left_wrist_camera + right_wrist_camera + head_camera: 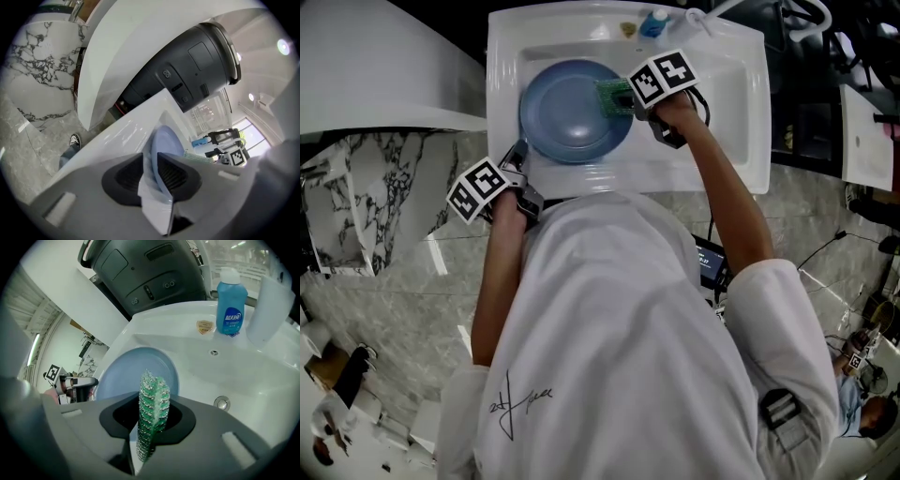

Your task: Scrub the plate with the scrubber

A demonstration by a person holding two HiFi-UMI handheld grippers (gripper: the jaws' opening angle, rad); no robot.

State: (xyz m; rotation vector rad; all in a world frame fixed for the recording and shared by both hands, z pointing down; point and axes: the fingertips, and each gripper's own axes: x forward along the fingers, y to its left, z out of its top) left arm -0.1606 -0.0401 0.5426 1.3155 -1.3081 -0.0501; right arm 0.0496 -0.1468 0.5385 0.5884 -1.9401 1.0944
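A round blue plate stands tilted in the white sink. My left gripper is at the plate's near-left rim. In the left gripper view the plate runs edge-on between the two dark pads, and the left gripper is shut on that rim. My right gripper is at the plate's right edge, shut on a green scrubber. In the right gripper view the scrubber sticks up between the jaws over the plate. Whether the scrubber touches the plate I cannot tell.
A blue soap bottle and a small gold sticker are on the sink's back ledge, next to a white fixture. The drain lies right of the plate. A dark appliance hangs beyond the sink.
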